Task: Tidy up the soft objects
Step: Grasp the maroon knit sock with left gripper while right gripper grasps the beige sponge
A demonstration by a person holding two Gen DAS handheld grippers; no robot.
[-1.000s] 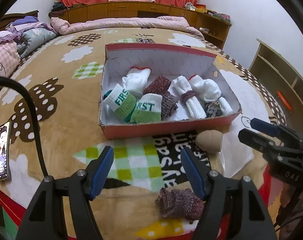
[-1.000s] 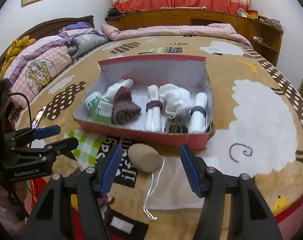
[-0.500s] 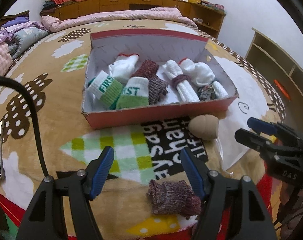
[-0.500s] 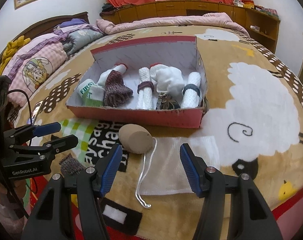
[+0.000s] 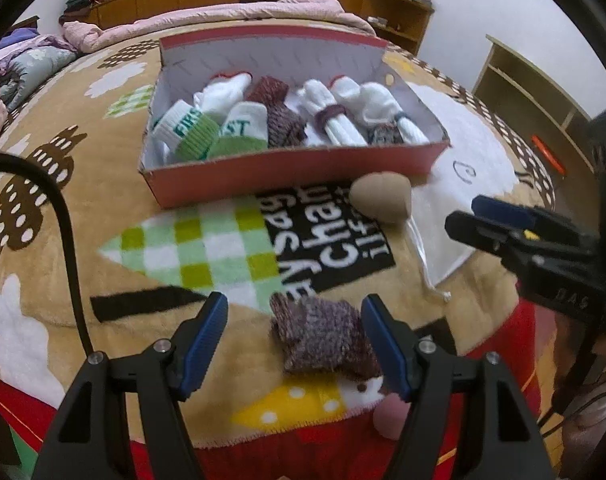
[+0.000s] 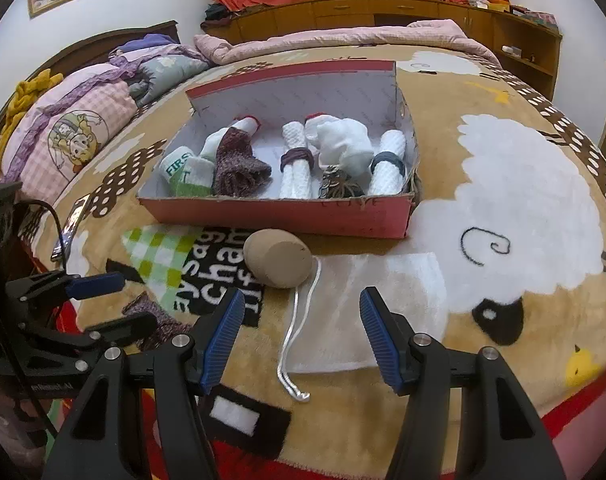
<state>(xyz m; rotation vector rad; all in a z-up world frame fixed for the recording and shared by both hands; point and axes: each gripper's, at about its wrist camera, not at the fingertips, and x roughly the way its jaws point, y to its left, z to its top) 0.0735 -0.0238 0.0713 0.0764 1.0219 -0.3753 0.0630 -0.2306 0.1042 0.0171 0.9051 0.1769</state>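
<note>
Your left gripper (image 5: 293,330) has its two blue pads wide apart and holds nothing. A folded purple and grey knitted sock (image 5: 323,338) lies on the fuzzy tan blanket with cartoon pictures (image 5: 83,160) between those pads, closer to the right-hand one in the left wrist view. You cannot tell if that pad touches the sock. The other pad is well apart from it.

Your right gripper (image 6: 301,330) is also spread wide, with nothing in its grip. Under it lies a flat white cloth bag (image 6: 379,304), and the bag's white string (image 6: 299,328) runs down between the pads. Just beside the bag sits a round tan soft ball with a flat end (image 6: 279,258). It touches neither gripper.

Behind the ball is a red cardboard box with white inside walls (image 6: 287,216). Rolled soft things lie side by side in it:
- two white and green socks with letters (image 5: 215,132)
- a white sock with a red edge (image 5: 223,92)
- a purple knitted sock (image 6: 239,162)
- a white rolled towel with a dark band (image 6: 297,164)
- another white rolled towel with a dark band (image 6: 389,162)
- a bunched white sock (image 6: 345,146)

A phone (image 6: 69,226) lies on the blanket, well to the left of the box.
</note>
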